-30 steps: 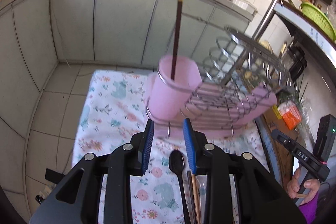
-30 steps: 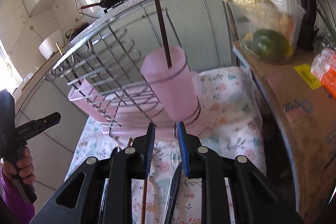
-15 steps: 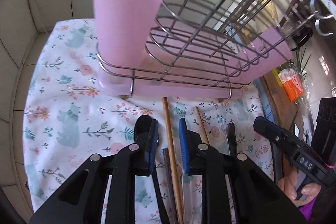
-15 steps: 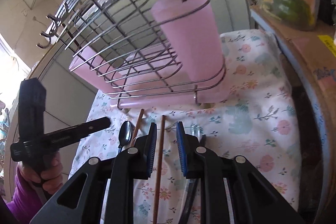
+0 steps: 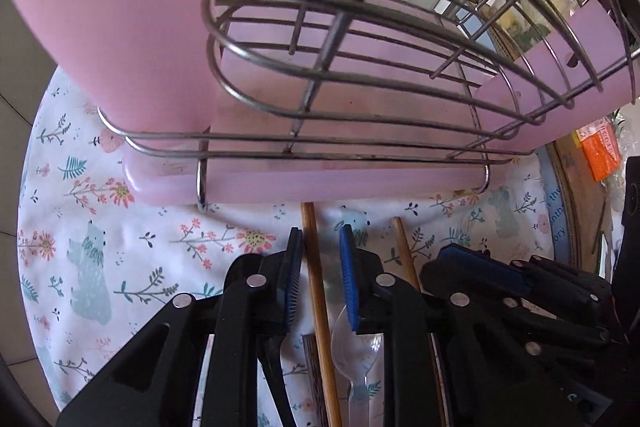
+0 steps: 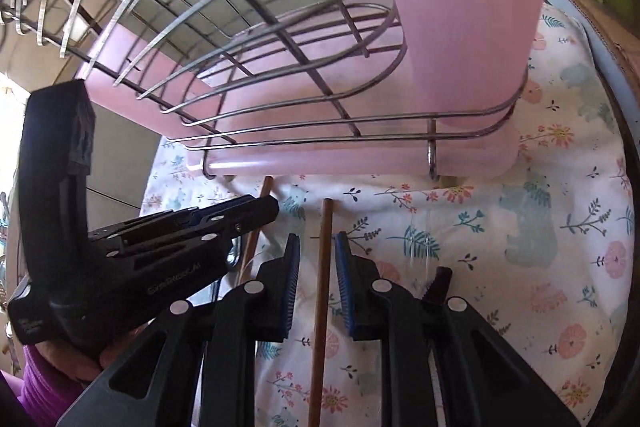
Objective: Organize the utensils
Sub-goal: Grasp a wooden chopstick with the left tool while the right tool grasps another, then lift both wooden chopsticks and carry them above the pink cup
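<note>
Chopsticks point(image 5: 316, 267) point(image 6: 323, 267) lie between both grippers' point(image 5: 320, 279) point(image 6: 317, 279) released jaws; lettering on the left gripper's body is unreadable

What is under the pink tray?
The flowery cloth lies under the pink tray. Two wooden chopstick tips stop at its edge; anything beneath it is hidden.

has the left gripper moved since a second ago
Yes. The left gripper has dropped down and forward toward the pink dish rack, which now fills its view, and its open jaws straddle a wooden chopstick.
</note>
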### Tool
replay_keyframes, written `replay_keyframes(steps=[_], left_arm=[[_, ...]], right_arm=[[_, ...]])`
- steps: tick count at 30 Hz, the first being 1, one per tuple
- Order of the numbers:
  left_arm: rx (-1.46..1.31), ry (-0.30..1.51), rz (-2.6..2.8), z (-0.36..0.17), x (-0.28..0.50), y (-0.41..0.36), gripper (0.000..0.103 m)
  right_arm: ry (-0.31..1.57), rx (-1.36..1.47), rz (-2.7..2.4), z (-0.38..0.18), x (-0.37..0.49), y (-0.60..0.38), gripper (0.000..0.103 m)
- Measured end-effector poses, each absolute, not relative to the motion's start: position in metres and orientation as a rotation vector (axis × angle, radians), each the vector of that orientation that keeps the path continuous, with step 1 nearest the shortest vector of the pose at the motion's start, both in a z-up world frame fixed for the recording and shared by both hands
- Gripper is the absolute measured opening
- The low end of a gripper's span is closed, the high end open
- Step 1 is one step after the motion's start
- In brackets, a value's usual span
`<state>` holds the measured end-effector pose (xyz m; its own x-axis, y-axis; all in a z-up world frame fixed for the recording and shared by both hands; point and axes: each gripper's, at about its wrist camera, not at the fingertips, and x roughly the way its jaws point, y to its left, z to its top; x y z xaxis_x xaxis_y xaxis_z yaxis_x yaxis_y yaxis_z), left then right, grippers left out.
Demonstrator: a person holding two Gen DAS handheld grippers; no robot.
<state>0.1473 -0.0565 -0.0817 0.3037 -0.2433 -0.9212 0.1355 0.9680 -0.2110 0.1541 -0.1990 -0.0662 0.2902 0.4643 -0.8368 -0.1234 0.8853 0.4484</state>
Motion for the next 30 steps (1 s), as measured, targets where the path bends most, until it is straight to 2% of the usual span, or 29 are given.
replay_keyframes(steps=[2, 6, 7, 9, 12, 30], left_arm=[[-0.096, 1.238, -0.234, -0.083, 0.150, -0.056, 0.007], [-0.124, 1.231, -0.251, -0.082, 0.150, -0.052, 0.006], [-0.137, 1.227, -0.257, -0.081, 0.149, -0.049, 0.006], [-0.160, 1.212, -0.270, -0.078, 0.147, -0.044, 0.006], [-0.185, 1.192, -0.285, -0.069, 0.138, -0.034, 0.006], [-0.317, 0.919, -0.370, 0.006, 0.079, 0.008, 0.006]], right_arm=[[1.235, 0.316, 0.395, -0.073, 0.158, -0.197, 0.018], [1.261, 0.291, 0.386, -0.085, 0.162, -0.189, 0.017], [1.260, 0.282, 0.383, -0.087, 0.162, -0.187, 0.016], [1.252, 0.274, 0.387, -0.089, 0.162, -0.185, 0.008], [1.235, 0.291, 0.390, -0.088, 0.160, -0.186, 0.007], [0.874, 0.381, 0.430, -0.004, 0.093, -0.225, 0.007]])
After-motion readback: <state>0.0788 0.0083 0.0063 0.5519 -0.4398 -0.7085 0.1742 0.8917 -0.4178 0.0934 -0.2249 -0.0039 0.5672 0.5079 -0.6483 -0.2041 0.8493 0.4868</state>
